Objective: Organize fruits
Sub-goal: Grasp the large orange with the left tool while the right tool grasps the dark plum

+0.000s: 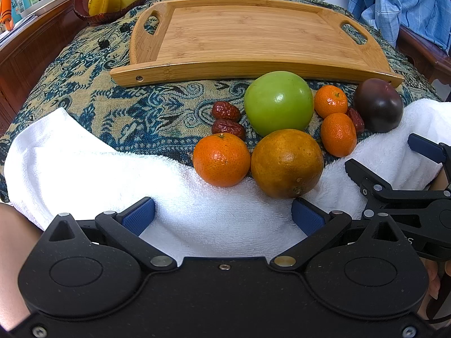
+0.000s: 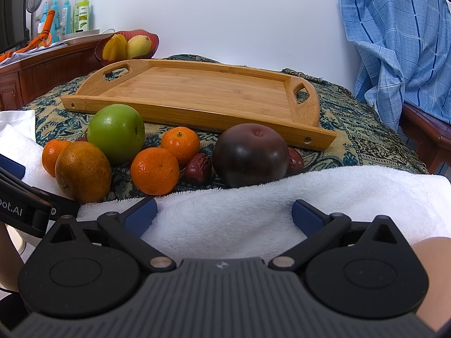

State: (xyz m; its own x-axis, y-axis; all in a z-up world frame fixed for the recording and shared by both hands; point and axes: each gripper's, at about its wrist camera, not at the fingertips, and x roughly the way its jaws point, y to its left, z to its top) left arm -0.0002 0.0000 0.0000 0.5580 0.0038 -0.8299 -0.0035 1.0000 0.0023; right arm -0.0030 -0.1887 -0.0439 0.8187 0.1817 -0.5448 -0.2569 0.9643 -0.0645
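Fruits lie in a tight cluster on the patterned cloth covering the tabletop, just near of the wooden tray, whose floor is bare. The green apple sits at the centre of the cluster. The large orange is nearest, its near side on the white towel, with a tangerine touching its left side. Two small tangerines stand right of the apple. The dark plum is at the far right, against the towel edge. Two red dates lie left of the apple; another date sits between the plum and the small tangerines.

The left hand-held gripper hovers over the towel, jaws spread wide, holding nothing. The right hand-held gripper is likewise over the towel, jaws wide apart and empty, facing the plum.

A red bowl with yellow fruit stands at the far left, beyond the tray. A blue checked fabric hangs at the far right
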